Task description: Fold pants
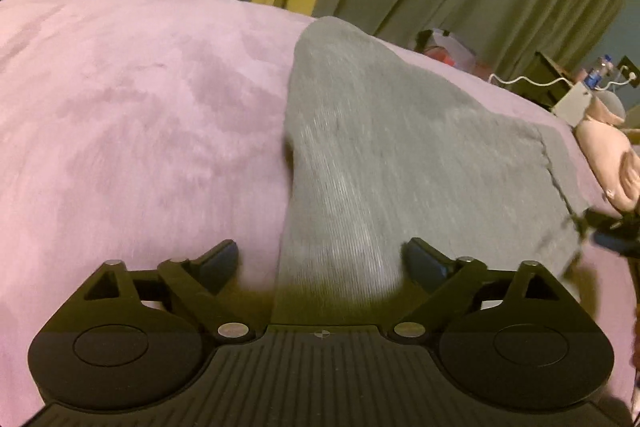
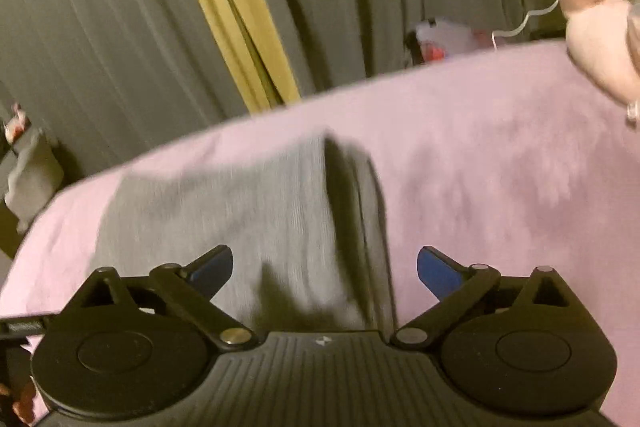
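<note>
pants (image 1: 384, 147) laid on pink bed (image 1: 140, 107), partly folded | left tool (image 1: 320, 263) spread, nothing held | right tool (image 2: 325, 269) spread, nothing held | near edge best pinched at both corners, lifted evenly

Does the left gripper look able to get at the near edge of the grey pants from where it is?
Probably yes. The left gripper is open, and the grey pants already lie between its fingers on the pink blanket, with nothing in the way.
</note>
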The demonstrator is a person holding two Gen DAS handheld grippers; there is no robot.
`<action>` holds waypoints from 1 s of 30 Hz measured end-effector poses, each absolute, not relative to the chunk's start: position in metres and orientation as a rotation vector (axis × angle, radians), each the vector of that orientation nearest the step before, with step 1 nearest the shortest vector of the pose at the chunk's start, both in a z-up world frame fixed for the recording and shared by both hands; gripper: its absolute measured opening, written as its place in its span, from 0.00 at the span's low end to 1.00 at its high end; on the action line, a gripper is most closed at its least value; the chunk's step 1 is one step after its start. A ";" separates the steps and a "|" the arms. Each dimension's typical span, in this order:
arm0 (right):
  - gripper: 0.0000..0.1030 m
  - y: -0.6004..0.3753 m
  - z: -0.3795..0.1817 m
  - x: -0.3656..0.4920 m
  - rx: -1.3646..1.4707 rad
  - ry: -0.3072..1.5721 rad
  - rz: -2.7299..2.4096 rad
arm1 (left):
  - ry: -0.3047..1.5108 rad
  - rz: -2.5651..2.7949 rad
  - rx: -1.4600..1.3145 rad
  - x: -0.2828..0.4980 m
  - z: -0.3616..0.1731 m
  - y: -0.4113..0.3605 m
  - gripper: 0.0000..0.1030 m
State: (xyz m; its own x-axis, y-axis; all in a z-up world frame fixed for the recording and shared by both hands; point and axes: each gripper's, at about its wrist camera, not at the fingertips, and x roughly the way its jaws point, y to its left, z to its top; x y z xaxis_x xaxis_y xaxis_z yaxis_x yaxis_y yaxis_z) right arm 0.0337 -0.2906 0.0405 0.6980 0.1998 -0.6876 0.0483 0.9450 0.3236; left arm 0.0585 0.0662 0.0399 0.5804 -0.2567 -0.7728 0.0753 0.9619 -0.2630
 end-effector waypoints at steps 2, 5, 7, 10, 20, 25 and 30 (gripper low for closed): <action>0.96 -0.274 0.022 0.032 0.220 0.842 0.035 | 0.953 -0.140 -0.104 0.050 0.031 0.058 0.97; 0.96 -0.261 0.017 0.023 0.173 0.825 0.001 | 0.993 -0.019 0.004 0.039 0.018 0.058 0.98; 0.96 -0.252 0.029 0.013 0.177 0.799 -0.034 | 0.968 0.005 0.035 0.031 0.028 0.054 0.97; 0.96 -0.238 0.035 -0.013 0.195 0.761 -0.023 | 0.931 0.022 0.096 0.009 0.040 0.051 0.98; 0.96 -0.187 -0.003 -0.074 0.129 1.102 -0.011 | 1.048 -0.082 -0.240 -0.069 0.014 0.047 0.98; 0.96 -0.186 0.005 -0.094 0.192 1.000 0.031 | 0.990 -0.052 -0.180 -0.090 0.013 0.043 0.98; 0.96 -0.186 0.011 -0.102 0.193 0.979 0.011 | 0.992 -0.026 -0.042 -0.099 0.015 0.035 0.98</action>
